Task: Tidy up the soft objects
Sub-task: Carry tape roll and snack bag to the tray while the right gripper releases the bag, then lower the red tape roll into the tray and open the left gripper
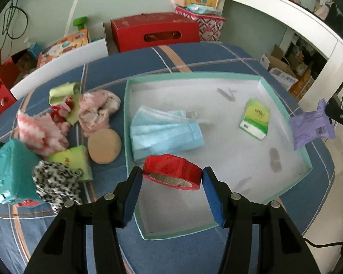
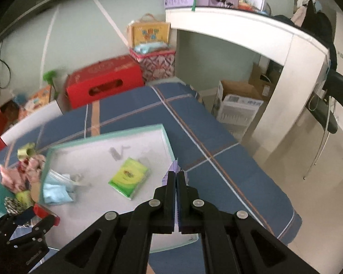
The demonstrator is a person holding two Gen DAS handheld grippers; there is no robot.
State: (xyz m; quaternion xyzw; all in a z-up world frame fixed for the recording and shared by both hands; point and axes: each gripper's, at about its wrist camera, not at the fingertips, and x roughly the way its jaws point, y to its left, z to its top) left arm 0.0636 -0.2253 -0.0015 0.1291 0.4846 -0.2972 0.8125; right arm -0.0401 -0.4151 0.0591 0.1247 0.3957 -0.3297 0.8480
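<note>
My left gripper (image 1: 172,171) is shut on a red roll (image 1: 169,165), with one blue pad pressed on each side, and holds it over the near part of a white box with a teal rim (image 1: 194,75). Inside the box lie blue face masks (image 1: 164,134) and a green tissue pack (image 1: 256,118). My right gripper (image 2: 176,175) is shut on a purple packet (image 2: 175,165) above the box's right rim (image 2: 169,141). In the left wrist view that purple packet (image 1: 311,127) hangs at the right. The green tissue pack (image 2: 129,177) lies just left of the right gripper.
Left of the box, soft things are heaped on the blue checked cover (image 1: 194,54): pink cloths (image 1: 98,109), a tan round puff (image 1: 104,146), a leopard scrunchie (image 1: 54,182), a teal packet (image 1: 13,171). A red carton (image 1: 155,32) stands behind, a white desk (image 2: 251,25) to the right.
</note>
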